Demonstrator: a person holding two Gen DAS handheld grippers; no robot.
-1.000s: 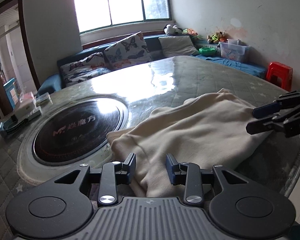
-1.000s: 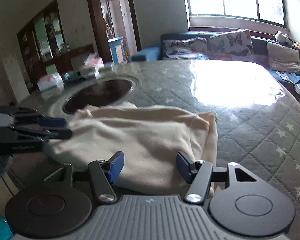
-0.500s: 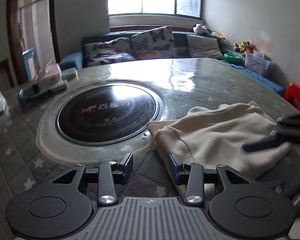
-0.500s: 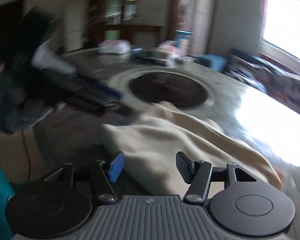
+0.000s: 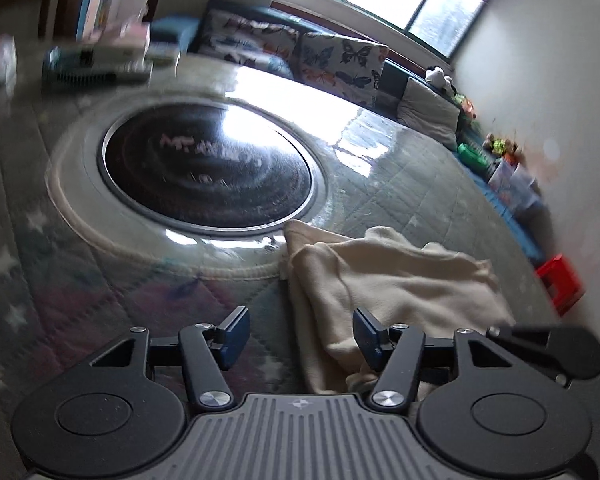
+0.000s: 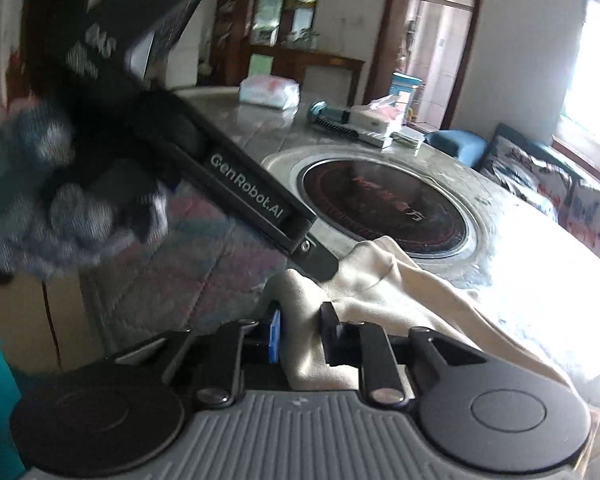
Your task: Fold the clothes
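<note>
Two grippers are working one cream garment [image 5: 396, 272] lying bunched on the table [image 5: 412, 184] w/ the dark round hob [image 5: 208, 172] just beyond it. Right gripper [image 6: 300, 336] is closing its jaws, and a thick fold of cloth is sitting btwn the pads, already looking pinched at the near edge. Left gripper [image 5: 300, 336] is opening, jaws standing spread; cloth is lying partly btwn them toward the right-hand finger, but the pads aren't pressing on it. Fabric is looking soft, light, thickish, like fleece: it's probably going to drape and sag, not slide much on the quilted cover, so gripping at hems or corners, several layers at once, seems the safest bet. Both grippers are pointing down at a slant toward the near edge, left one crossing in from the left ahead of the right jaws, a gloved hand [image 6: 60, 208] holding it.
</note>
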